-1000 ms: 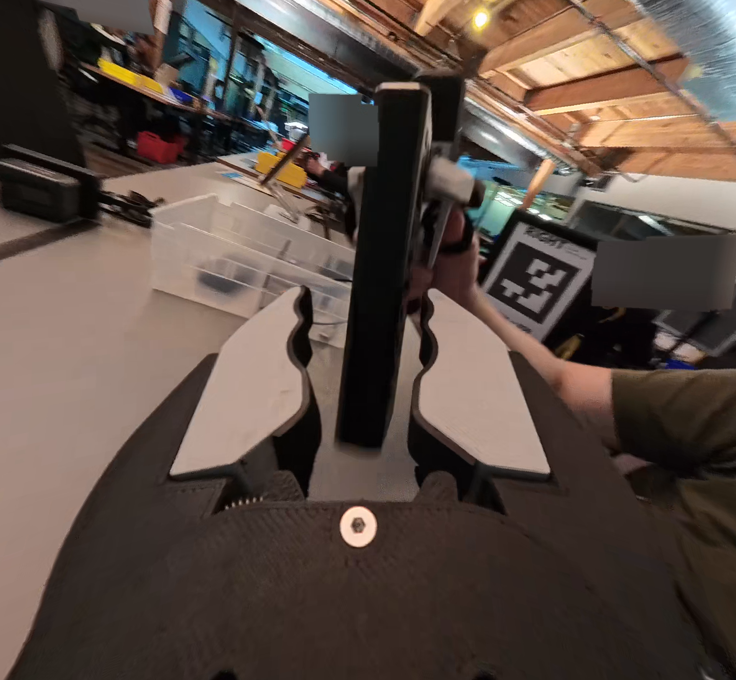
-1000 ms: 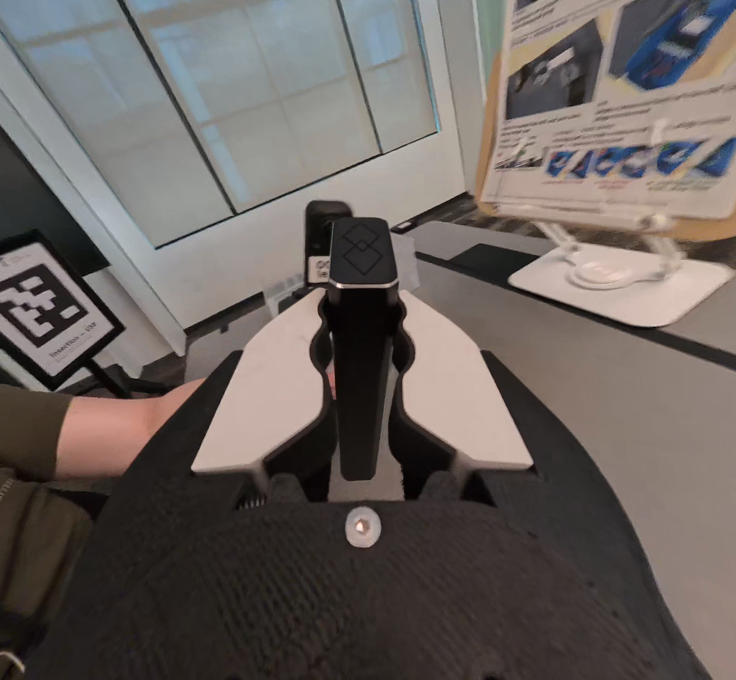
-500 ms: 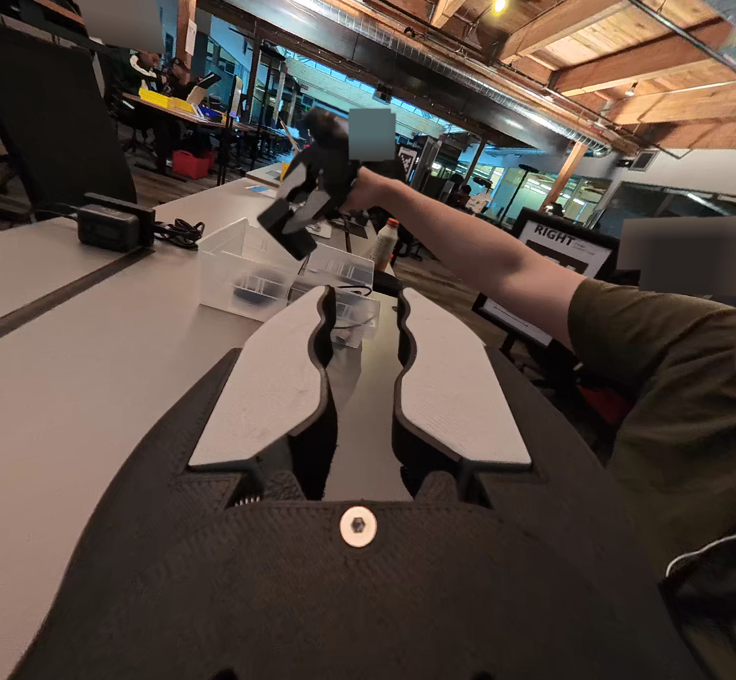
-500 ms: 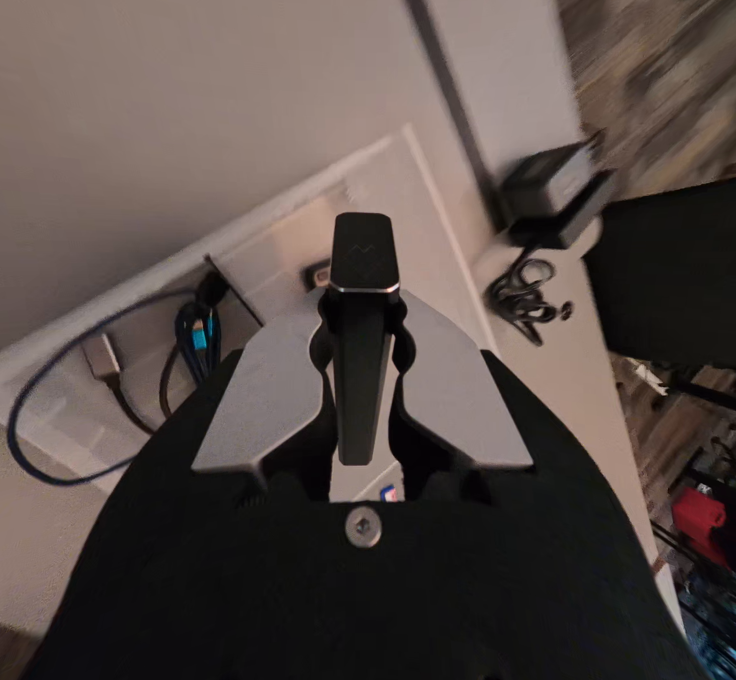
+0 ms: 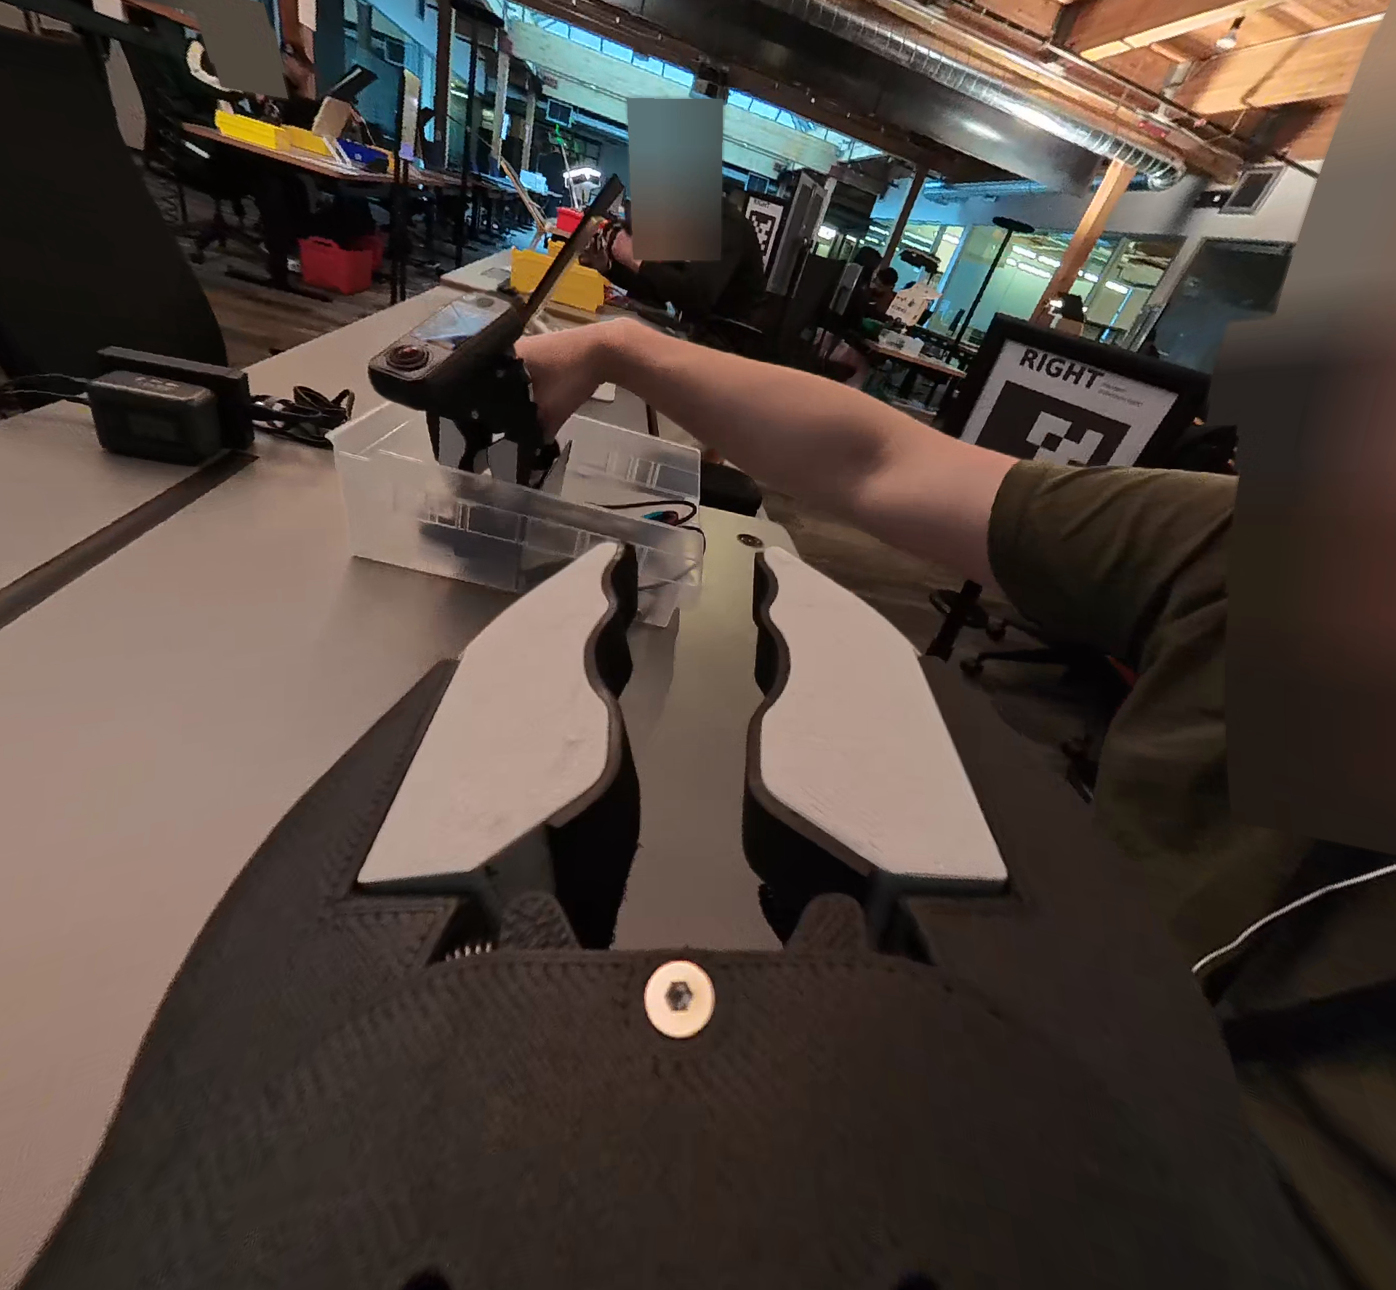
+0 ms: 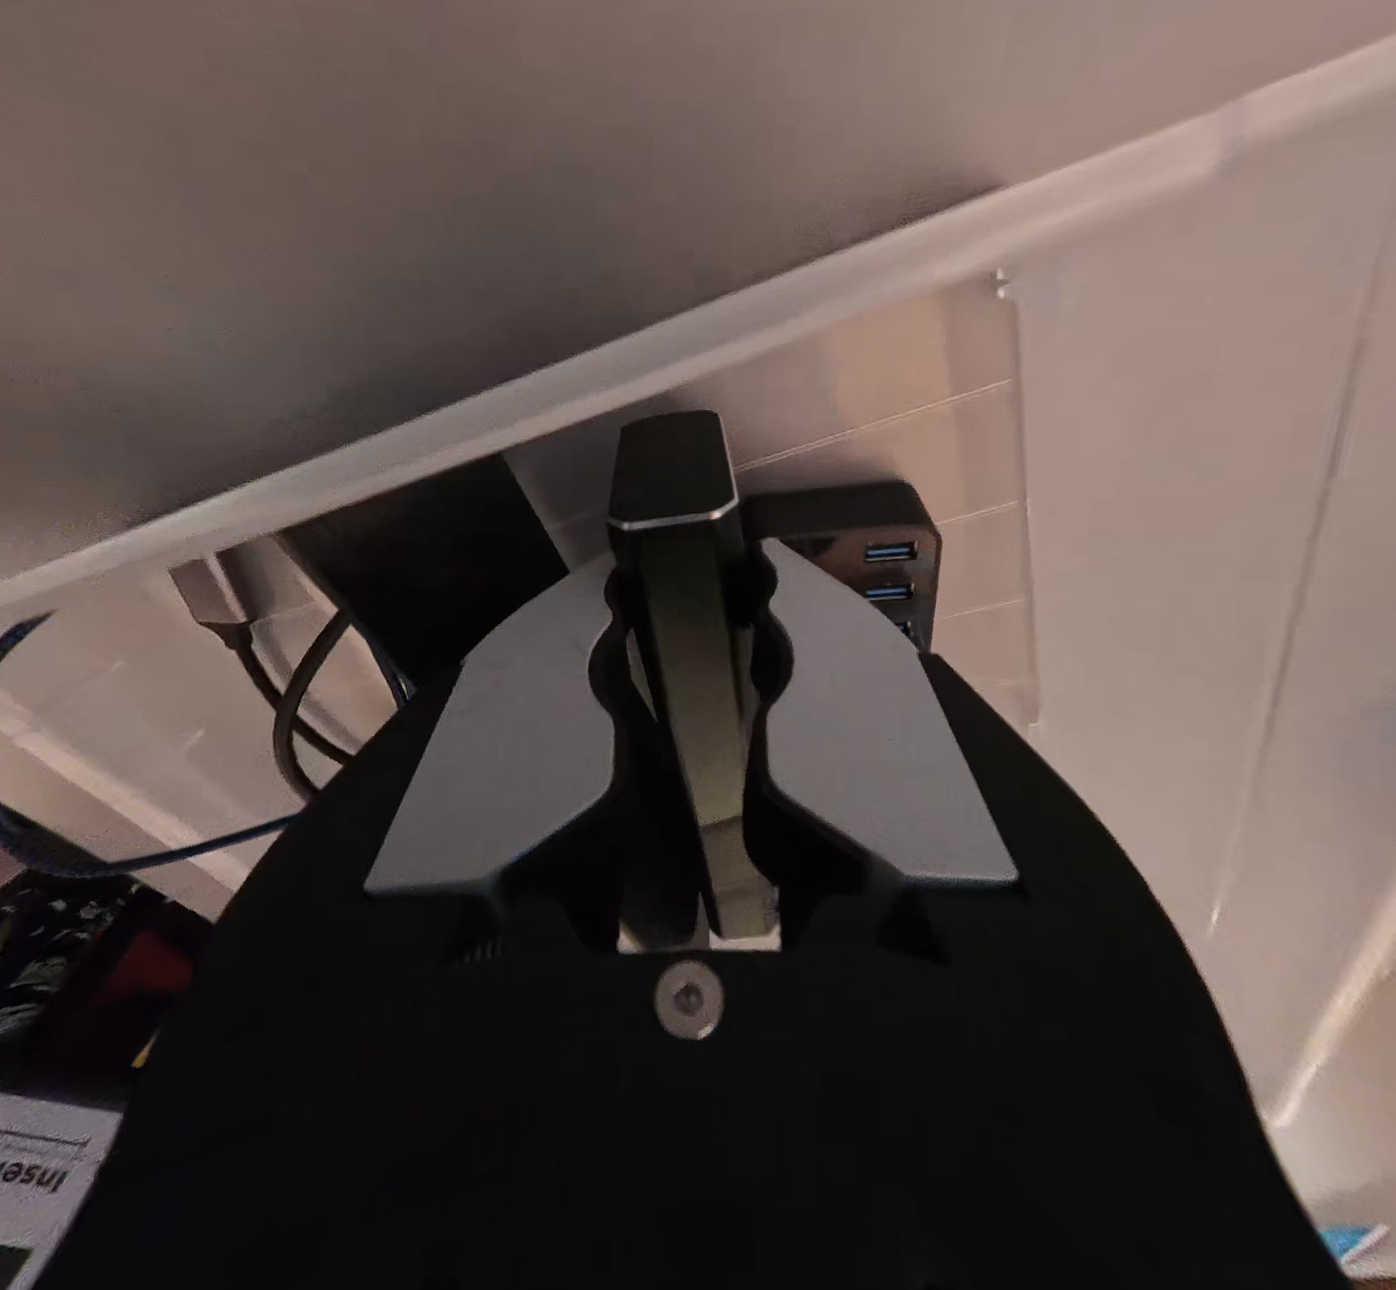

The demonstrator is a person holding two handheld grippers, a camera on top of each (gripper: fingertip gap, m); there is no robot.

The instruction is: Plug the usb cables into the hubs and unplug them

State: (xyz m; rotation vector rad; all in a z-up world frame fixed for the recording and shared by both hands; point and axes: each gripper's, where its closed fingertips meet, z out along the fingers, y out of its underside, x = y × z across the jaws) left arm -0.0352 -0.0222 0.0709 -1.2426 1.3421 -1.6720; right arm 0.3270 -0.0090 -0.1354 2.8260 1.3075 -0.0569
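Left gripper (image 5: pixel 687 559): black body with grey finger plates, jaws parted with a clear gap between them, nothing held; it hovers low over the grey table (image 5: pixel 189 649).

Right gripper (image 6: pixel 687 574): jaws closed tight on a slim black rectangular hub with a silver edge band (image 6: pixel 672 498), which sticks out past the fingertips and points down into the bin.

Right gripper seen from the left wrist view (image 5: pixel 483 415): ahead and slightly left of the left gripper, held by a person's hand (image 5: pixel 559 377), its tip lowered into the bin.

Clear plastic bin with dividers (image 5: pixel 393 498): on the table just ahead of the left fingertips; from the right wrist view its white rim (image 6: pixel 831 287) runs diagonally above the held hub.

Second black hub with blue ports (image 6: pixel 899 536): inside the bin, just right of the held hub's tip; whether they touch cannot be told.

Grey-plugged cable (image 6: pixel 242 589): in the compartment left of the right fingers, with dark and blue cable loops beside it.

Black box with cord (image 5: pixel 166 407): on the table, far left of the bin.
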